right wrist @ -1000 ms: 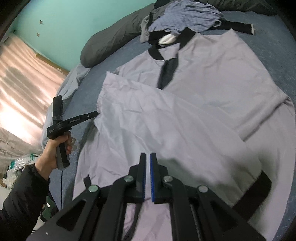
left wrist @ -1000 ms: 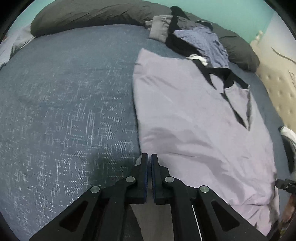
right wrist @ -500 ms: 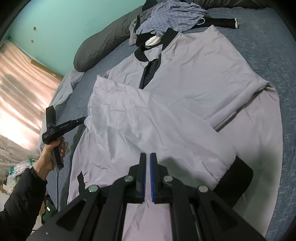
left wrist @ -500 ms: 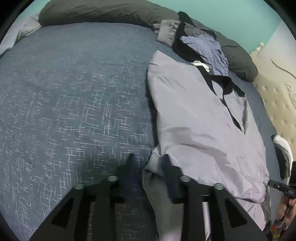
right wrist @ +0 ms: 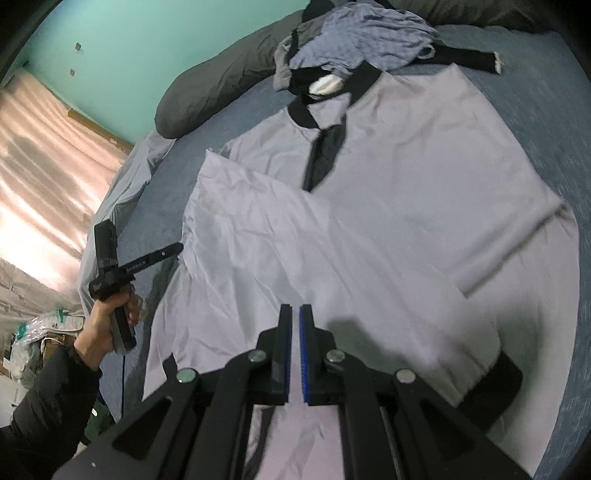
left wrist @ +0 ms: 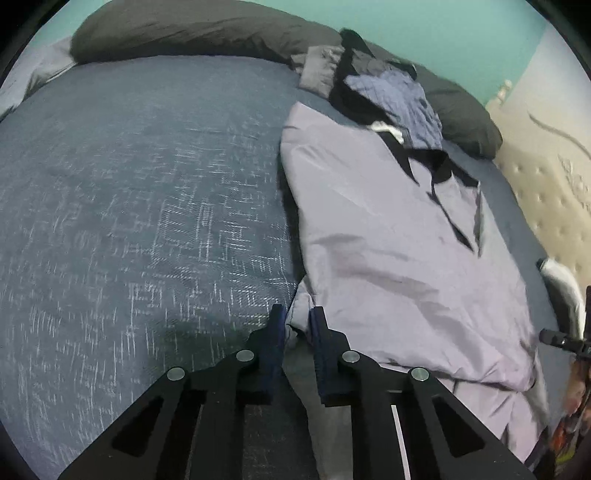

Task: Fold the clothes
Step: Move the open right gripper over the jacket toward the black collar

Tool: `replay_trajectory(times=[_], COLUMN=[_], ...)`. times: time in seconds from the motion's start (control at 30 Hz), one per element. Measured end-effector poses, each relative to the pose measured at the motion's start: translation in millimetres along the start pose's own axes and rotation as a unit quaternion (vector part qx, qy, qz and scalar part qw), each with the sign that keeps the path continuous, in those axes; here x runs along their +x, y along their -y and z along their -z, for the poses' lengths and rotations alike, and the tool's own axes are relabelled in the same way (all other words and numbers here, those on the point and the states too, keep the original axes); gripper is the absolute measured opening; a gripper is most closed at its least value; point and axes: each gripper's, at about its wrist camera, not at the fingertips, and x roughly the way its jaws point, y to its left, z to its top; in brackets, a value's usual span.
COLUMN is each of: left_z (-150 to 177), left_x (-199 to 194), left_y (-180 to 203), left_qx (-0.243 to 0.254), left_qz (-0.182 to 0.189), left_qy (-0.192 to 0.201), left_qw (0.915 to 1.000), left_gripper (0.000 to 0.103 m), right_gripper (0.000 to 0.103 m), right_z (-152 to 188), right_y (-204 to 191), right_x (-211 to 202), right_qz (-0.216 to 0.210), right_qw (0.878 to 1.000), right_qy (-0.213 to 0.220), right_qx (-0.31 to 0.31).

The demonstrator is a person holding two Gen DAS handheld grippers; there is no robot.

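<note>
A lilac shirt (right wrist: 406, 192) with a black collar, placket and cuffs lies spread on the blue bed cover (left wrist: 129, 206); one side panel (right wrist: 258, 236) is folded over its front. In the left wrist view the shirt (left wrist: 388, 236) reaches down to my left gripper (left wrist: 298, 319). Its jaws are closing, and a bunched fold of the shirt's edge fills the narrow gap between the pads. In the right wrist view a hand holds that left gripper (right wrist: 177, 248) at the shirt's left edge. My right gripper (right wrist: 295, 314) hovers shut over the folded panel with nothing between its pads.
A pile of unfolded clothes (right wrist: 362, 40), blue-checked, grey and black, lies by the dark pillows (left wrist: 192, 33) at the head of the bed. A padded beige headboard (left wrist: 554, 192) stands to the right. Bags (right wrist: 33, 332) sit on the floor beside the bed.
The left jaws opened wide around the shirt's edge, then narrowed on it. The left view shifted left along the hem. The right gripper stayed shut and drifted slightly over the shirt.
</note>
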Motion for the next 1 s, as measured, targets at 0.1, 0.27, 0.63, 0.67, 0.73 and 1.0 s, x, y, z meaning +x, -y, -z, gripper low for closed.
replay_trajectory(times=[0.1,0.27,0.63,0.67,0.73,1.0], left_z=[5,17,9,7,5,14], left_x=[-5,-4,-12,-10,-6,-7], left_y=[-17,-34,-23,-17,-8,4], left_qx=[-0.083,-0.158,-0.087,-0.068,-0.037,0.015], left_qz=[0.036,0.052,0.005,0.001,-0.005,-0.034], left_qy=[0.02,0.018,0.021,0.019,0.012,0.007], left_qw=[0.9957,0.9859,0.996,0.9975,0.9992,0.9993], left_gripper=[0.015,0.004,0.014,0.019,0.024,0.024], right_gripper=[0.003,0.003,0.004,0.003,0.003,0.004], right_z=[-10,-11,0,1,3,6], right_y=[-11,-20,-4,-3,0,7], right_x=[4,11,9,8,7,0], right_qz=[-0.006,-0.015,-0.008,-0.007,-0.006,-0.007], right_qw=[1.0,1.0,1.0,1.0,1.0,1.0], right_qy=[0.002,-0.002,-0.004,-0.004,-0.004,0.001], right_qx=[-0.012,-0.022,-0.008,-0.007,-0.005,0.002])
